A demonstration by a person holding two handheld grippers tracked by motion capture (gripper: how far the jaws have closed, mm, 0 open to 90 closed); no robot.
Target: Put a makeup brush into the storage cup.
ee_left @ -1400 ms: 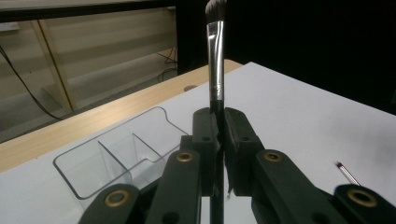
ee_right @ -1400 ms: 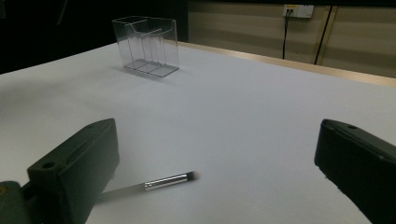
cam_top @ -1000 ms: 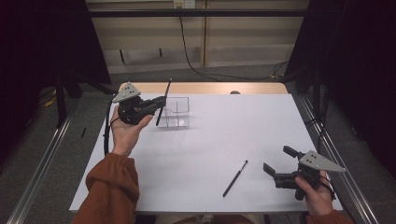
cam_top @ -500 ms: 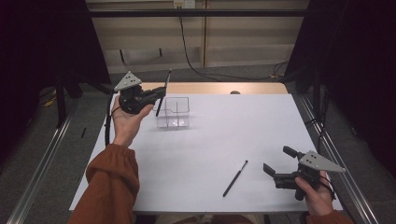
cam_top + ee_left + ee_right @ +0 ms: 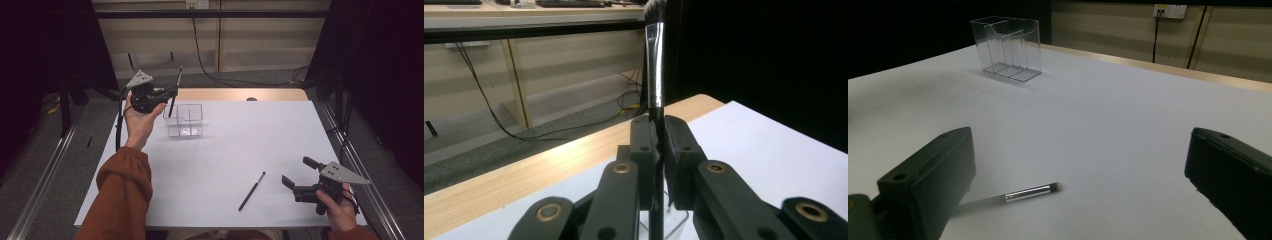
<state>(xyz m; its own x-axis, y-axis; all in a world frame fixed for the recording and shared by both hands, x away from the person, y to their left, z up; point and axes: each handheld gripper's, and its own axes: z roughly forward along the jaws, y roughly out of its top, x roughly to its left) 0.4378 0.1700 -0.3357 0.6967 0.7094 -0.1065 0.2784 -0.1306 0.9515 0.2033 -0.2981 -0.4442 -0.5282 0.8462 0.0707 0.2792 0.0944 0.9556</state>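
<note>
You held the left tool (image 5: 169, 93) raised above the organizer's (image 5: 185, 120) left edge, jaws clamped on a brush (image 5: 654, 65) standing nearly upright, bristles up. Step in hand: dropping that brush into a compartment. Next you needed to lower it handle-first into one slot, then release. Your right tool (image 5: 299, 180) sat wide open, holding nothing, near the second brush (image 5: 252, 191) lying flat on the tabletop (image 5: 260, 135).
</note>
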